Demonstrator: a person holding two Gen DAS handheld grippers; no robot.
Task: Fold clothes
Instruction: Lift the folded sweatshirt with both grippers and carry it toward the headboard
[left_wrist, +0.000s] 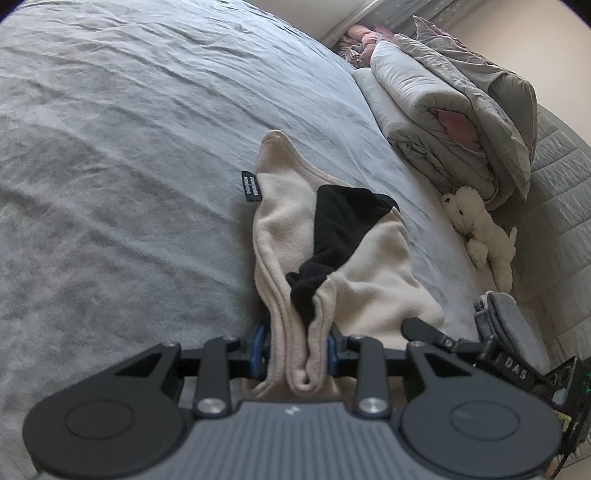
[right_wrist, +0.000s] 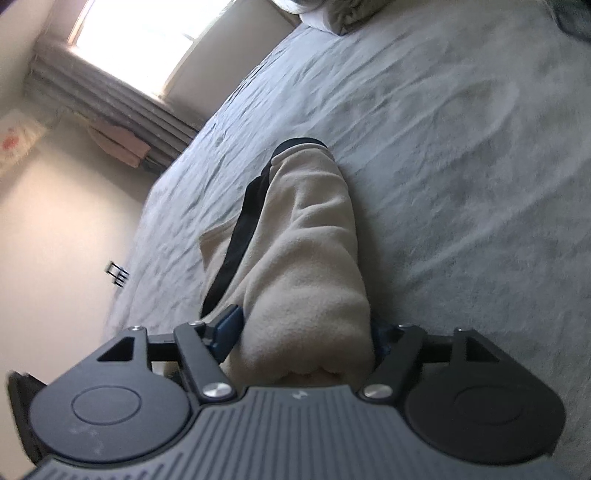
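Lying across the wide grey fleece-covered bed (left_wrist: 129, 147), the cream fleece garment with black lining (left_wrist: 354, 266) is bunching into both tongs: left tongs (left_wrist: 297, 347) and right tongs (right_wrist: 303, 339) are each clamping a thick fold.

We see a bed (left_wrist: 129, 147) covered by a wrinkled grey blanket filling most of the frame. On it lie a cream fleece garment (left_wrist: 280, 221) at centre, a folded grey duvet (left_wrist: 450, 122) at upper right, and a white plush toy (left_wrist: 480, 232) at right.
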